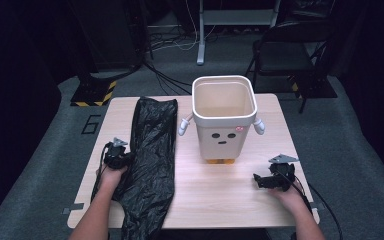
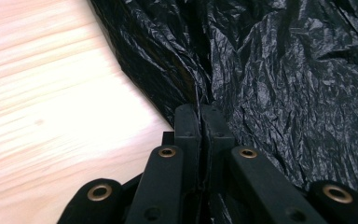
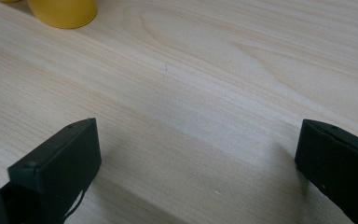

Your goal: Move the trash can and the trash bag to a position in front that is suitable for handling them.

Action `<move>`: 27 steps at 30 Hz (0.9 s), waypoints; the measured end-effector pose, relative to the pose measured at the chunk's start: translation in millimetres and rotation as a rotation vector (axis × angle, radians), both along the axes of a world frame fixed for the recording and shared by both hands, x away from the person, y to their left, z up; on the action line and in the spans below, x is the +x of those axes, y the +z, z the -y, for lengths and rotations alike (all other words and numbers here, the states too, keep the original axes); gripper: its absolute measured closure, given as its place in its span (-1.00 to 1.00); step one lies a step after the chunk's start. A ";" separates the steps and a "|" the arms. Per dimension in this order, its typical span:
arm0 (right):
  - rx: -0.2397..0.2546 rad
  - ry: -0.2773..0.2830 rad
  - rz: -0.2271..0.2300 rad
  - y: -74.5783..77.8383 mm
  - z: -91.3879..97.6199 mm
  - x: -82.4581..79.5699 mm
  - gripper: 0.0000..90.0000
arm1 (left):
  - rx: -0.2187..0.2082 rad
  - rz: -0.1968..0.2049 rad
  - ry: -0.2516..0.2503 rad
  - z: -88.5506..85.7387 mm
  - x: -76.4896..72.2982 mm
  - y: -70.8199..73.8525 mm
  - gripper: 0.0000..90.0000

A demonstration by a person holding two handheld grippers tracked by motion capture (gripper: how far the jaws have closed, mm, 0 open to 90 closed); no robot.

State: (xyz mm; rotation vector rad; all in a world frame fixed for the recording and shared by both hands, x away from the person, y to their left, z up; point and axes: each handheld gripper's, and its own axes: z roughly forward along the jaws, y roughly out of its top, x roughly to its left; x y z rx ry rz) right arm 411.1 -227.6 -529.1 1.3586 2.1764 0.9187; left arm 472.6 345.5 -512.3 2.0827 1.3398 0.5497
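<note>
A crumpled black plastic bag (image 1: 150,155) lies lengthwise along the left half of the wooden table (image 1: 220,200) and hangs over its near edge. My left gripper (image 1: 122,159) sits at the bag's left edge. In the left gripper view its jaws (image 2: 200,122) are pressed together with a fold of the bag (image 2: 284,70) pinched between them. A cream bin (image 1: 224,117) with a face, small arms and yellow feet stands upright at the table's centre back. My right gripper (image 1: 267,181) rests low at the right front, open (image 3: 196,140) over bare wood, with a yellow foot (image 3: 63,11) ahead of it.
Behind the table are a dark folding chair (image 1: 285,55), a white desk leg (image 1: 200,35) and loose cables on grey carpet. A yellow-and-black striped base (image 1: 95,95) sits off the table's far left corner.
</note>
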 end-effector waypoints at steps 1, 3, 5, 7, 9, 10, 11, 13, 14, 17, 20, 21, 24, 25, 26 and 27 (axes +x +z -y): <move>0.000 0.000 0.000 0.0 0.0 0.0 -1.00 | 0.007 0.001 0.003 -3.2 0.1 0.1 0.92; -0.001 0.002 0.003 -0.1 0.2 0.3 -1.00 | 0.017 0.001 0.017 -9.4 0.0 0.5 0.93; 0.000 0.001 -0.001 0.0 0.0 0.1 -1.00 | 0.034 0.003 0.021 -15.2 -0.2 1.0 0.93; 0.001 0.002 0.001 0.0 0.0 0.2 -1.00 | 0.053 0.006 0.024 -20.6 -0.3 0.9 0.93; 0.001 0.003 0.001 0.0 0.0 0.2 -1.00 | 0.044 0.004 0.038 -26.7 -0.4 1.2 0.93; 0.001 0.002 0.001 0.0 0.0 0.2 -1.00 | 0.051 0.004 0.044 -29.7 -0.5 1.4 0.93; 0.001 0.003 0.001 0.0 0.0 0.2 -1.00 | 0.058 0.004 0.050 -32.6 -0.6 1.5 0.93; 0.001 0.003 0.001 0.0 0.0 0.2 -1.00 | 0.077 0.011 0.051 -38.0 -1.3 1.2 0.93; 0.001 0.002 0.001 0.0 0.0 0.2 -1.00 | 0.086 0.010 0.050 -39.6 -1.7 1.3 0.93; 0.001 0.003 0.001 0.0 0.0 0.2 -1.00 | 0.078 0.019 0.062 -46.9 -2.9 0.7 0.92; 0.001 0.003 0.000 0.0 -0.1 0.2 -1.00 | 0.031 0.025 0.085 -54.3 -4.3 1.2 0.75; 0.002 0.002 -0.002 0.1 -0.2 0.1 -1.00 | 0.018 0.027 0.093 -56.4 -5.1 2.7 0.63; 0.003 0.001 -0.006 0.2 -0.4 -0.2 -1.00 | -0.010 0.051 0.115 -60.9 -8.7 9.7 0.35; 0.003 0.002 -0.006 0.2 -0.4 -0.1 -1.00 | -0.019 0.061 0.114 -62.0 -10.3 12.8 0.29; 0.003 0.002 -0.006 0.3 -0.4 -0.1 -1.00 | -0.030 0.065 0.113 -62.6 -12.5 16.0 0.24; 0.003 0.003 -0.007 0.2 -0.5 -0.1 -1.00 | -0.039 0.068 0.104 -63.1 -14.3 19.1 0.22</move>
